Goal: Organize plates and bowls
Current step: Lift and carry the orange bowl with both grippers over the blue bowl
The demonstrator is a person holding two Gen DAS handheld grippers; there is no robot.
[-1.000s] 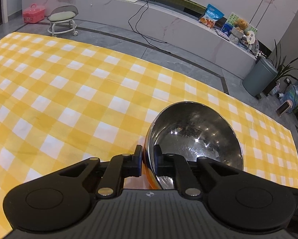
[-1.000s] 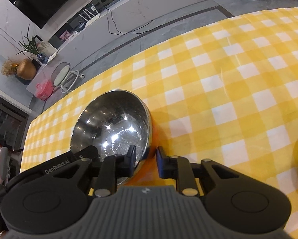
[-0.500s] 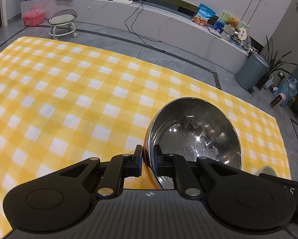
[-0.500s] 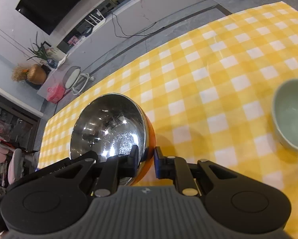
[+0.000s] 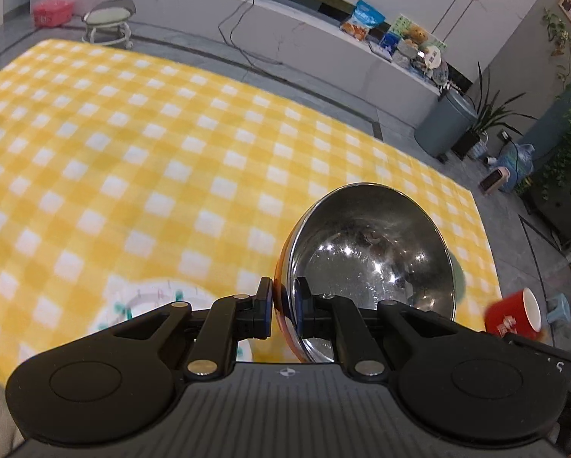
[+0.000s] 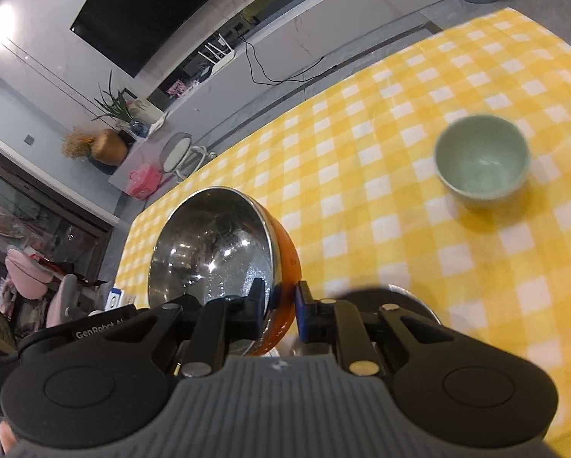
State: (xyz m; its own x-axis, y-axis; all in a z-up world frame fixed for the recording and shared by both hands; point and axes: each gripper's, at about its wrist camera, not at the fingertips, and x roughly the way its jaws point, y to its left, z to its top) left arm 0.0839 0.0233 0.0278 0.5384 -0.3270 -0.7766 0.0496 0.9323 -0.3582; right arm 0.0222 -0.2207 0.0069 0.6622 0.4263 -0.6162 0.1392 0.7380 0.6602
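Both grippers clamp the same steel bowl with an orange outside by its rim, from opposite sides: the left gripper has one finger outside the orange wall and one inside the polished hollow, and the right gripper pinches the rim in the same manner — jaws nearly closed on the thin metal in both views. The bowl is tilted, its mouth turned toward each camera, and it appears raised above the yellow-and-white checked tablecloth rather than seated on it. In the left wrist view a white plate with green markings lies on the cloth just below and left of the fingers, blurred, and a red mug shows at the right near the table's edge, beyond the bowl. In the right wrist view a pale green bowl stands upright on the cloth, well apart from the held bowl, with bare checks on all sides of it; a dark round shape with a shiny rim sits just under the right finger, too blurred to name. The cloth's far edge runs diagonally, with grey floor beyond — the middle of the table lies open.
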